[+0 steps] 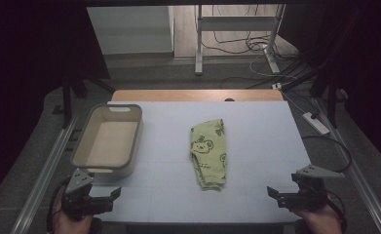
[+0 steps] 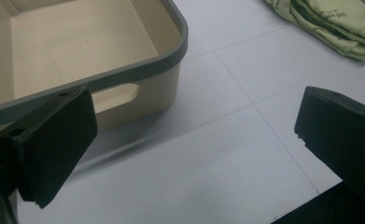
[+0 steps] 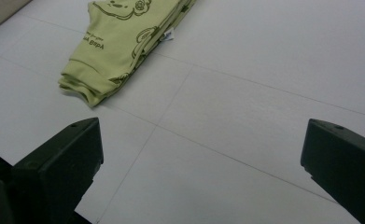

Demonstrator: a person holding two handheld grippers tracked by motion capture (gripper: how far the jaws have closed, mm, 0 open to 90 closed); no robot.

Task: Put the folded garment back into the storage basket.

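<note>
Now we're poised before the pick-up.
Both our left gripper (image 1: 111,194) and right gripper (image 1: 274,193) gape empty; next we reach the folded green garment (image 1: 209,152) near the bin (image 1: 129,161).

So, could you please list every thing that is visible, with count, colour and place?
folded garment: one, light green with dark cartoon print, middle of the table.
bin: one, beige with grey rim, left side of the table, nothing inside.
table: one, white top with thin grid lines, wooden edge at the far side.
power strip: one, white, on the floor right of the table.
cables: several, dark, on the floor behind the table.
left gripper: one, black, near left corner, jaws apart.
right gripper: one, black, near right corner, jaws apart.
</note>
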